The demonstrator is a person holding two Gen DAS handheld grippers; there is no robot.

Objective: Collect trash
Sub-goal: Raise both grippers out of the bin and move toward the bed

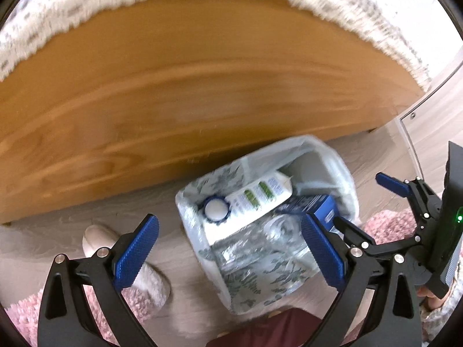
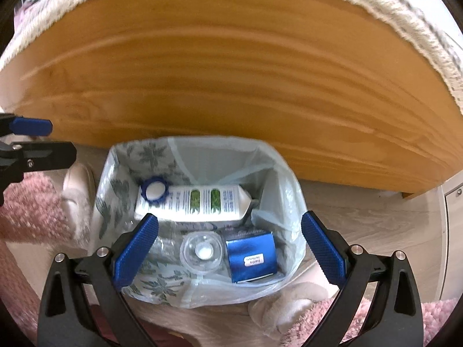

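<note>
Both the left gripper point(image 1: 230, 253) and the right gripper point(image 2: 230, 250) hang spread and empty above the plastic-lined, leaf-patterned trash bin point(image 2: 115, 202) on the pale wood floor point(image 2: 361, 217). Inside lie a clear plastic bottle point(image 2: 201, 251), a blue box point(image 2: 250, 256) and, farther in, a white carton with a blue-ringed cap point(image 2: 202, 202). Beyond stands an orange wooden bed panel point(image 2: 231, 86).

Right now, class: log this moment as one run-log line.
left gripper: open, empty | right gripper: open, empty | both above lined bin | inside: white carton, blue box, clear bottle
</note>
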